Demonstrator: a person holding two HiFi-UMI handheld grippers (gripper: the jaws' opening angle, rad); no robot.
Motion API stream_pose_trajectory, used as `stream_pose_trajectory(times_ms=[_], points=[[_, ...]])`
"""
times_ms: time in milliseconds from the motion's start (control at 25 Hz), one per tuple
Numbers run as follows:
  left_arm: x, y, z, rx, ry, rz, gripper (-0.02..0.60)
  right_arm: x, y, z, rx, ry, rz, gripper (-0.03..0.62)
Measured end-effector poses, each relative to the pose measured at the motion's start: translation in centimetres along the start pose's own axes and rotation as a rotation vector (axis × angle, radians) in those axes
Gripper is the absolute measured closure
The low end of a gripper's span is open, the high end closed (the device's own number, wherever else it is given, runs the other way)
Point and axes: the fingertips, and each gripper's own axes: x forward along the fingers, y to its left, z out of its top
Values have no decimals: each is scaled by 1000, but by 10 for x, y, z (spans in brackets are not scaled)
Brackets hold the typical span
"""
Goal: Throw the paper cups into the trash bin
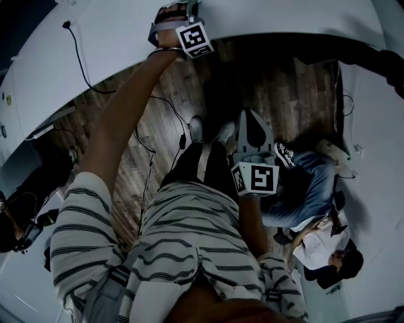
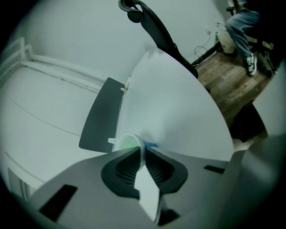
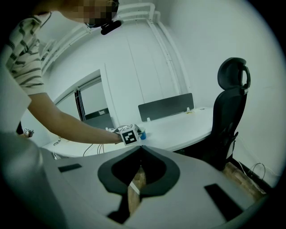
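Fingers, left: the ribbed pads (image 2: 126, 166) of the left gripper (image 2: 143, 152) are closed on the rim of a paper cup (image 2: 128, 142), with the thin cup wall caught between them.
Fingers, right: the tips of the right gripper (image 3: 140, 150) are pressed together, with nothing between them.
Paper cup: white, with a greenish inside showing through its mouth. It sits on the white desk (image 2: 178, 107), near the desk's curved edge and just in front of the grey divider panel (image 2: 100, 116). In the right gripper view it is a small shape (image 3: 141, 133) right beside the left gripper's marker cube.
Left gripper: reached out on a straight arm over the desk (image 1: 284, 19), at the top of the head view (image 1: 180, 12).
Right gripper: held low, off the desk and close to the person's body, above the wooden floor (image 1: 158, 126), as the head view (image 1: 250, 120) shows.
Office chair: black (image 3: 230, 116), standing against the desk's rounded end.
Seated person: on the floor side of the desk, in jeans (image 1: 303, 189), well apart from the cup.
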Motion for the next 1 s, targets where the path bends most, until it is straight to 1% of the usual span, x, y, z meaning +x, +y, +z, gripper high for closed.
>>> stream_pose_trajectory(times_ms=[280, 560, 1000], points=[[-9, 1, -2, -4, -3, 2, 531, -5, 2, 0, 1, -6, -1, 583], [-25, 8, 11, -14, -31, 23, 531, -10, 0, 5, -1, -22, 0, 583], [-66, 26, 33, -7, -67, 57, 532, -31, 1, 17, -21, -54, -2, 583]])
